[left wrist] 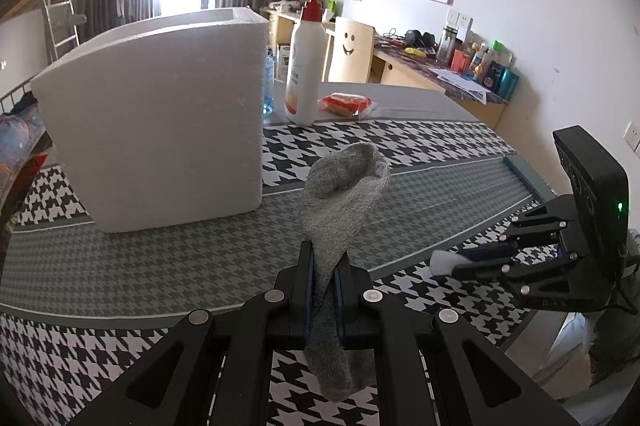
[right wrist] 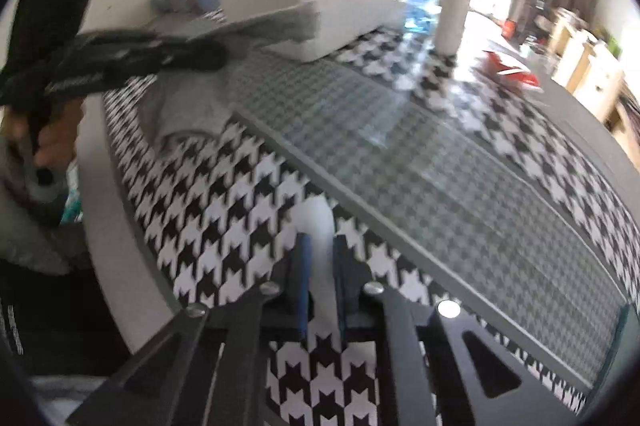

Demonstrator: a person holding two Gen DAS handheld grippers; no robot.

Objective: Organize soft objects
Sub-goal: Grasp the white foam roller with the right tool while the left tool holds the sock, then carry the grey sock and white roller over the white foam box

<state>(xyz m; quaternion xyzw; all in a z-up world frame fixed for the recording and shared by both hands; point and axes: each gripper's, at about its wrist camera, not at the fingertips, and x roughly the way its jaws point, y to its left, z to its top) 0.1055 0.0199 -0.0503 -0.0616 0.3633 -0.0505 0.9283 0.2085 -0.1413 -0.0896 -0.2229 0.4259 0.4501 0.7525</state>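
- Sock point(left wrist: 340, 194), grey, hangs pinched in our left hand-held gripper point(left wrist: 325, 290) above the worktop point(left wrist: 160, 266); a loose pinch may drop it.
- Our right hand-held gripper point(left wrist: 444, 263) pinches a white soft piece point(left wrist: 440, 262); it may slip.
- Foam box point(left wrist: 160, 122) stands near; a swing could knock it.

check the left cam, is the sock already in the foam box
No, the sock hangs clamped in the left gripper, outside the foam box.
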